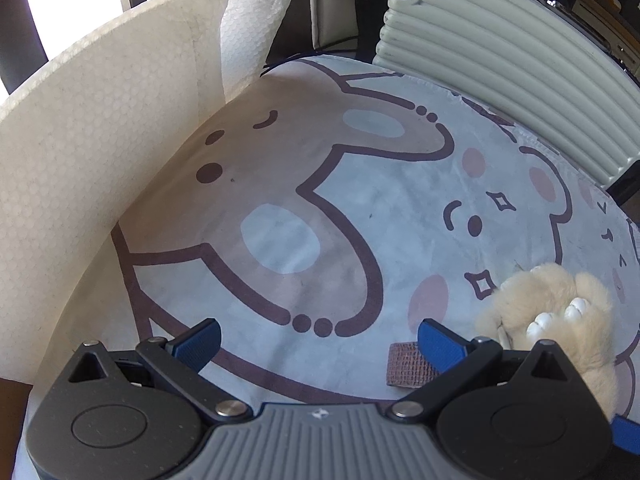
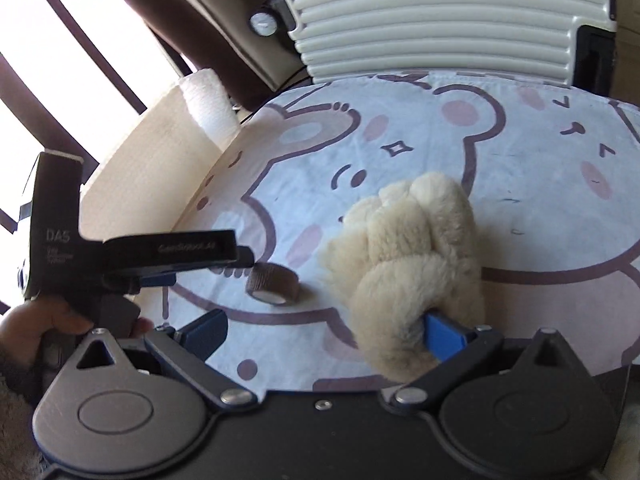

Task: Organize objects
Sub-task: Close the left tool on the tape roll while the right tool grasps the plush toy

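Observation:
A fluffy beige plush paw (image 2: 412, 256) lies on the cartoon-bear cloth (image 2: 540, 208). My right gripper (image 2: 320, 332) is open; its right finger (image 2: 442, 334) touches the plush's near end, the left finger is apart. A brown tape roll (image 2: 274, 282) lies on the cloth left of the plush. My left gripper (image 1: 318, 340) is open and empty above the cloth; the roll (image 1: 406, 364) shows by its right finger, and the plush (image 1: 560, 320) with white claws lies to its right. In the right wrist view the left gripper (image 2: 132, 256) hovers left of the roll.
A cream open box (image 1: 92, 152) with white bubble wrap (image 1: 252, 28) stands along the cloth's left edge. A ribbed cream suitcase (image 2: 440, 20) stands behind the cloth. Bright windows lie far left.

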`<control>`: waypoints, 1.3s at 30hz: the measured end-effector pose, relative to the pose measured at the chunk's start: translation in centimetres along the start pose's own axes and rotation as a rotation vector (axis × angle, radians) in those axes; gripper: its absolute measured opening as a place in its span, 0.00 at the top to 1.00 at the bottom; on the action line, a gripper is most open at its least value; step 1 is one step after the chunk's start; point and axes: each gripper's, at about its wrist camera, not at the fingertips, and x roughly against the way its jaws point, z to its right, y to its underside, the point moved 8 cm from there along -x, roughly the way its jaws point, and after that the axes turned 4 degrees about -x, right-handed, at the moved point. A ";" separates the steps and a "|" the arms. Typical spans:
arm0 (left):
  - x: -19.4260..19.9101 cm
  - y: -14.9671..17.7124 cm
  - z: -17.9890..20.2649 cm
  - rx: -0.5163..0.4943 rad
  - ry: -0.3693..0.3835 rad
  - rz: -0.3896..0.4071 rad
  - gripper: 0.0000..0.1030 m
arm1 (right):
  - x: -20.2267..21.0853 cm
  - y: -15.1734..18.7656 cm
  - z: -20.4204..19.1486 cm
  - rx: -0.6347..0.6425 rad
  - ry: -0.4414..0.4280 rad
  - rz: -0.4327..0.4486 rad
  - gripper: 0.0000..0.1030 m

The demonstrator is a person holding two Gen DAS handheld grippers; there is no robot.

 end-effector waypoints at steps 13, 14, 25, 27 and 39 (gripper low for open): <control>-0.4 0.5 1.6 -0.020 0.042 -0.012 0.00 | 2.5 -0.4 1.9 0.003 0.095 0.077 0.00; -0.3 0.6 1.8 -0.044 0.048 -0.012 0.00 | 2.7 -0.9 2.4 -0.003 0.119 0.104 0.00; 2.2 2.7 2.7 -0.181 0.123 -0.085 0.00 | 0.4 -3.2 5.1 0.182 0.263 0.083 0.00; 2.6 2.6 2.5 -0.153 0.146 -0.083 0.00 | -0.4 -3.5 4.6 0.247 0.254 0.063 0.00; 2.2 3.1 4.3 -0.334 0.223 -0.087 0.18 | -6.1 -3.5 4.7 0.360 0.253 -0.156 0.00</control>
